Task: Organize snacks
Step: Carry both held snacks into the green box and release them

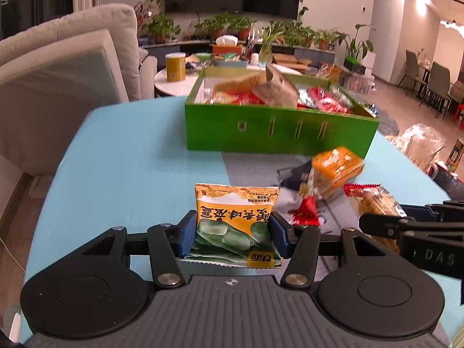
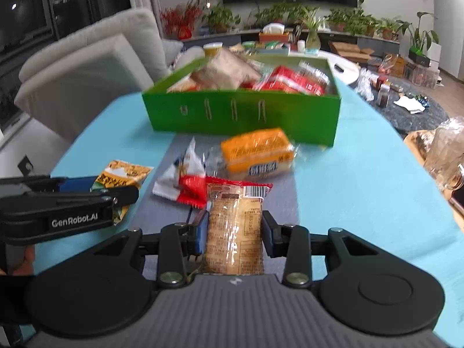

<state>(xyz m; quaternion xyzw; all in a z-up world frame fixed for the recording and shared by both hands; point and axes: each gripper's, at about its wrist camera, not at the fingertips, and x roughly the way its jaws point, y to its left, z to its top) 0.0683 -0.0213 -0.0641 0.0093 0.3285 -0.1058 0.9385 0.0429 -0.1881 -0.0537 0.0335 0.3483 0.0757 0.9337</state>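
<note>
My left gripper (image 1: 232, 236) is shut on a yellow-and-green bean snack packet (image 1: 232, 220), held just above the blue table. My right gripper (image 2: 234, 236) is shut on a clear-wrapped biscuit pack with a red end (image 2: 235, 232). That pack also shows at the right of the left wrist view (image 1: 374, 206). A green box (image 1: 278, 133) (image 2: 246, 116) full of snacks stands ahead. Between it and the grippers lie an orange cracker pack (image 2: 256, 152) (image 1: 336, 168) and a red-and-white sachet (image 2: 182, 185) (image 1: 304, 208).
The table has a blue cover (image 2: 362, 174) with a grey strip (image 2: 174, 211) down the middle. A beige sofa (image 1: 66, 81) is at the left. A round white table (image 1: 174, 85) with a yellow canister stands behind the box. Clear plastic bags (image 2: 443, 156) sit at the right edge.
</note>
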